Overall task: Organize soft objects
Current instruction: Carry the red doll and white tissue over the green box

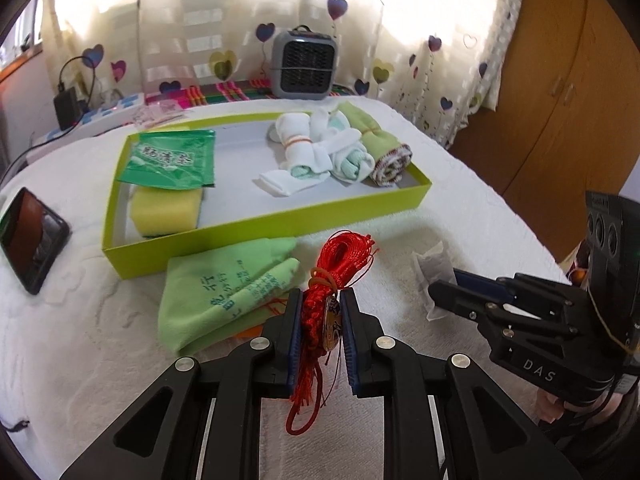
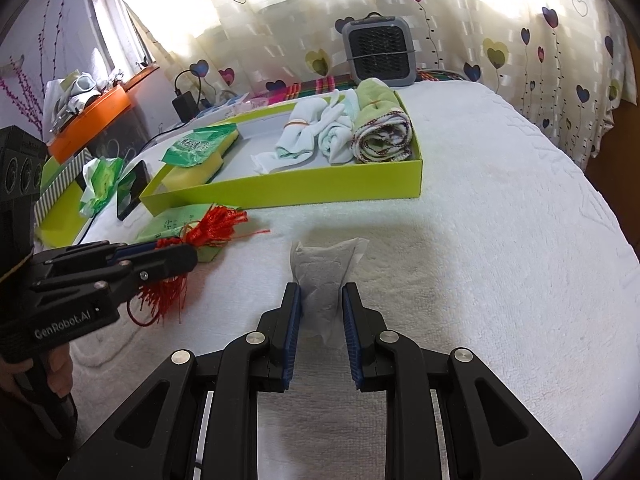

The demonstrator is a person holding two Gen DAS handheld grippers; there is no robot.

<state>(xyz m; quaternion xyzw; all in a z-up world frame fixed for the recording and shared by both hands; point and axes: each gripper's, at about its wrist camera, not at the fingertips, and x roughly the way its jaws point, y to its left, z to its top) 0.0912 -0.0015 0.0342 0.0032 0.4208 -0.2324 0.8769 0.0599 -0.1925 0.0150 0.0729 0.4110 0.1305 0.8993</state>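
My left gripper (image 1: 320,300) is shut on a red tasselled cord knot (image 1: 340,268), held just above the white bedspread; it also shows in the right wrist view (image 2: 216,224). A folded green cloth (image 1: 224,296) lies under and left of it. My right gripper (image 2: 320,292) is closed onto a grey-white sachet (image 2: 324,268) that rests on the bedspread; the sachet also shows in the left wrist view (image 1: 432,272). The lime-green tray (image 1: 280,220) behind holds rolled white socks (image 1: 312,156), a rolled green towel (image 1: 380,148), a yellow sponge (image 1: 168,208) and a green packet (image 1: 172,160).
A phone (image 1: 32,236) lies left of the tray. A grey heater (image 1: 304,64) stands at the back by the curtain. A wooden wardrobe (image 1: 560,100) is at the right. An orange shelf (image 2: 92,120) and boxes stand left of the bed.
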